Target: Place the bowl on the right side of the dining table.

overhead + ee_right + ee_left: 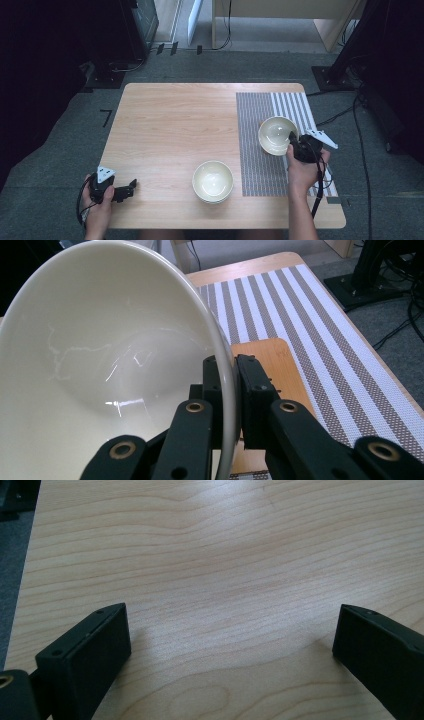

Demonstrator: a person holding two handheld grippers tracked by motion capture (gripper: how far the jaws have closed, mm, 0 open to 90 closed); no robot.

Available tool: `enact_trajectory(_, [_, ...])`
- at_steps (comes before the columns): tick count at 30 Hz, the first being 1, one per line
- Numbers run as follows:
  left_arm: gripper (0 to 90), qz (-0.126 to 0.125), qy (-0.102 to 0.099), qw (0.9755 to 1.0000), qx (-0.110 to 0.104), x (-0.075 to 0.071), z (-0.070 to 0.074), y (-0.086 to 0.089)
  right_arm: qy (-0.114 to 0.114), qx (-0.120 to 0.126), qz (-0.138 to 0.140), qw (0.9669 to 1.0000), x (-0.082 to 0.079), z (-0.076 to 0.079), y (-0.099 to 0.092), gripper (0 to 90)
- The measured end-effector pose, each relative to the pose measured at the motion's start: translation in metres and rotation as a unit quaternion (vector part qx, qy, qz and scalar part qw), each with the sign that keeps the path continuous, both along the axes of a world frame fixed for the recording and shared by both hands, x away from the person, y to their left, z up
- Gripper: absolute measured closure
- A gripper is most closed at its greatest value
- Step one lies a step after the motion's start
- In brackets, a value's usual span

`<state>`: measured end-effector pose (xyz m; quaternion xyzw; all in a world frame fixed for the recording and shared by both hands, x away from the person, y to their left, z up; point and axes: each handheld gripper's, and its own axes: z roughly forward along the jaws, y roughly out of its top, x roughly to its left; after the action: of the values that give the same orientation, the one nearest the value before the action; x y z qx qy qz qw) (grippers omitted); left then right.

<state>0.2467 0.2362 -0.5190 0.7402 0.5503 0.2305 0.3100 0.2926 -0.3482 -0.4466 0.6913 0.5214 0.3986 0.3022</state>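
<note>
A: Right hand-held gripper (295, 145) clamped on the near rim of a cream bowl (276, 134), one jaw inside the wall, one outside. Bowl tilted, over the striped mat (260, 165) near the right edge of the surface (170, 125).

B: And the left?

A: Left hand-held gripper (131, 185) spread wide, nothing between the jaws, low over bare wood by the near left corner.

B: Room to move?

A: Plenty across the far and left wood. Second bowl (213, 181) near the front edge, just left of the mat, well apart from both.

B: Anything unclear?

A: Possibly a stack rather than one bowl there; hard to tell from above. Held bowl's base hidden, maybe off the mat.
</note>
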Motion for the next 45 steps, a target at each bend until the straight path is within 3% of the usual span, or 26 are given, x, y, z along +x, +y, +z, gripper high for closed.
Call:
enact_trajectory(26, [1.7, 0.0, 0.0, 1.0, 0.0, 0.0, 0.0, 0.0, 0.04, -0.013, -0.019, 0.999, 0.022, -0.017, -0.017, 84.6])
enact_trajectory(45, [1.7, 0.0, 0.0, 1.0, 0.0, 0.0, 0.0, 0.0, 0.087, 0.007, -0.032, 0.9957, 0.042, -0.034, -0.03, 84.5])
